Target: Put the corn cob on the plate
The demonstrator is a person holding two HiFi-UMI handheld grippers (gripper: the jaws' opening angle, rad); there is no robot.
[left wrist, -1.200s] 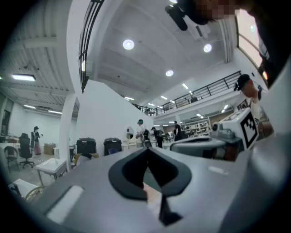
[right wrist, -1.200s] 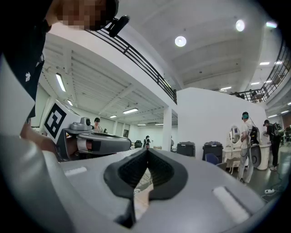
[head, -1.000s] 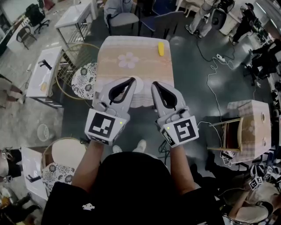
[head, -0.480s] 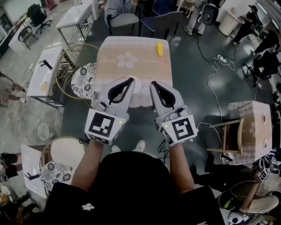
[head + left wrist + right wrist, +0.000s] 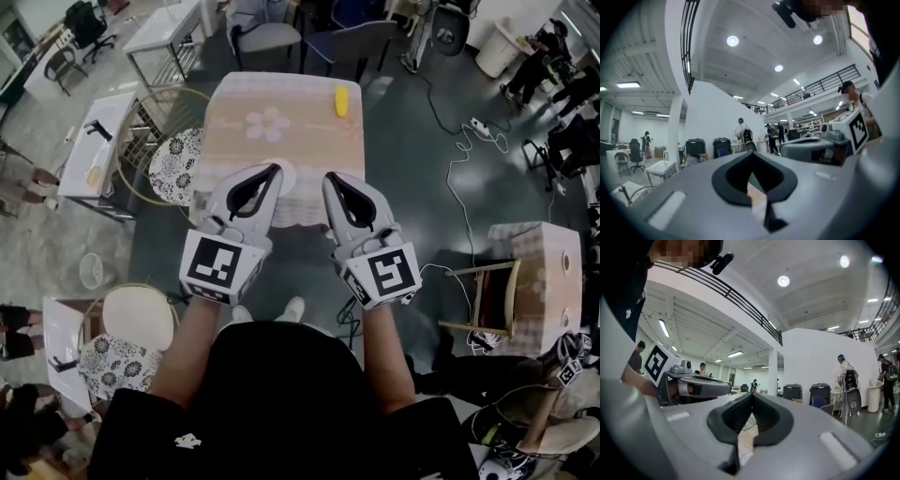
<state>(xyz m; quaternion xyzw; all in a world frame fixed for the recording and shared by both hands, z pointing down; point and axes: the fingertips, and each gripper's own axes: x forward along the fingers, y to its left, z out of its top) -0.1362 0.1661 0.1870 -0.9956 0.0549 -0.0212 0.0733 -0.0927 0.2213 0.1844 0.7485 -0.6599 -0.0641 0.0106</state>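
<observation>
A yellow corn cob [image 5: 340, 101] lies near the far right corner of a small table [image 5: 309, 141] covered with a pale cloth that has a flower print. A white plate [image 5: 286, 177] sits near the table's front edge, partly hidden behind my left gripper. My left gripper [image 5: 276, 170] and right gripper [image 5: 329, 178] are held level side by side over that front edge, well short of the cob. Both are shut with nothing between the jaws. In the left gripper view [image 5: 751, 153] and the right gripper view [image 5: 752, 393] the tips meet.
Round floral stools [image 5: 175, 165] and white tables [image 5: 91, 141] stand left of the table. Chairs [image 5: 265, 37] stand behind it. A cable [image 5: 455, 155] runs across the floor at right, next to a wooden stool and a covered box [image 5: 537, 272]. Several people stand around the hall.
Both grippers have edged forward toward the table and slightly down, staying shut. The corn cob and plate have not moved on the table.
</observation>
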